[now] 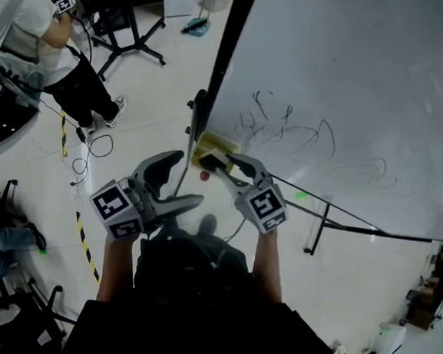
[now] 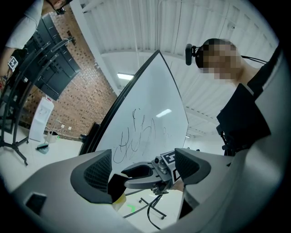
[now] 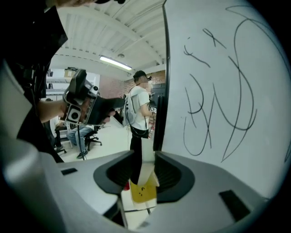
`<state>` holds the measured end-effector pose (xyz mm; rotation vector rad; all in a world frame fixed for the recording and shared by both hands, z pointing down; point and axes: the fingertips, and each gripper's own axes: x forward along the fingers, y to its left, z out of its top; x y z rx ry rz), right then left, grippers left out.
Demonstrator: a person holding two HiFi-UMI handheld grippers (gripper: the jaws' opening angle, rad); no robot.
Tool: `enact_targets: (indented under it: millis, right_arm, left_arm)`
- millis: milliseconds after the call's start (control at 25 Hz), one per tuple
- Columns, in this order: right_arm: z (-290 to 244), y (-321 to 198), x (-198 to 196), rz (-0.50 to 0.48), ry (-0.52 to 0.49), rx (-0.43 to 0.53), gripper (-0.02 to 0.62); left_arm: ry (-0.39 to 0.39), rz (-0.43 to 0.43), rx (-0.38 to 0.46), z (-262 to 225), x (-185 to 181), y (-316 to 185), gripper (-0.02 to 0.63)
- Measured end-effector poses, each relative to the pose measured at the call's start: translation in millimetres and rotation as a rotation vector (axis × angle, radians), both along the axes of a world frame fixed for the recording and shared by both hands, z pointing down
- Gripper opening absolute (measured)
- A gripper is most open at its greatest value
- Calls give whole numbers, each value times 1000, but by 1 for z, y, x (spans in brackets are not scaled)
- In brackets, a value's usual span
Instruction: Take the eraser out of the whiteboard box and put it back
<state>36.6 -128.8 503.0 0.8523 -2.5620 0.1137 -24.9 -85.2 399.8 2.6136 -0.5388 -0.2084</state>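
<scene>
The right gripper (image 3: 143,159) has its jaws pressed on the thin black-and-white eraser (image 3: 145,169), upright between them, directly over the yellow whiteboard box (image 3: 143,192) at the white whiteboard's (image 1: 353,84) lower left corner. The left gripper (image 2: 143,170) gapes wide, empty.

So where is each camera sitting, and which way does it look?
Head view: on the person's head, looking steeply down at the whiteboard; both forearms, left tongs and right tongs show.
Left gripper view: on the left tongs, looking between its open jaws at the right tongs and whiteboard.
Right gripper view: on the right tongs, looking along its jaws, shut on the eraser.
Shared: all show the whiteboard's scribbles.
</scene>
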Motion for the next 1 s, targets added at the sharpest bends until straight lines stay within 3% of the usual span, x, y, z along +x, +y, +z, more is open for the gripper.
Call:
enact_targets:
  millis: [1000]
  right_arm:
    - [-168, 26, 37, 57, -449, 233, 153]
  left_arm:
    - [79, -35, 61, -40, -2, 10, 431]
